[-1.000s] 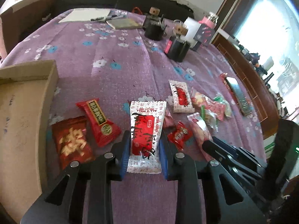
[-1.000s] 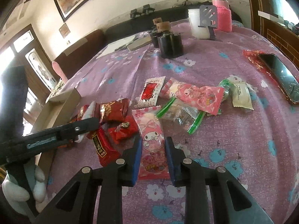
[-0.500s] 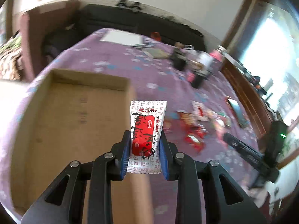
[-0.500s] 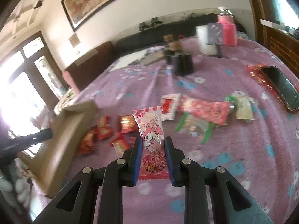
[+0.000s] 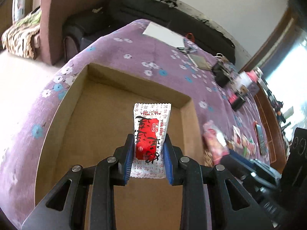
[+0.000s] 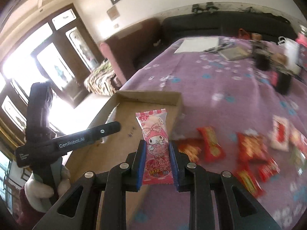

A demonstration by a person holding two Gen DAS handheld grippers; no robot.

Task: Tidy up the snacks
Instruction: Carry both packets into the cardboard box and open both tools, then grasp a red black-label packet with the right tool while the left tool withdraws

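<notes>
Gripping a red-and-white snack packet (image 5: 150, 134), the left tongs (image 5: 147, 161) hang over the cardboard box (image 5: 73, 88), packet's long axis in line with the fingers. The right tongs (image 6: 157, 164), clenched on a pink packet (image 6: 156, 143), sit at the box's near edge (not yet inside). Beyond the box, loose snacks (image 6: 211, 143) blur on the purple bedspread (image 6: 211, 80).

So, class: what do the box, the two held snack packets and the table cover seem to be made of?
Box: plain brown cardboard, matte, with folded walls showing raw edges.
White and red packet: likely plastic film, slightly glossy, with crimped zigzag ends.
Pink packet: the same kind of printed film, with a serrated top seal.
Table cover: probably woven cloth, matte purple with a flower print.
</notes>
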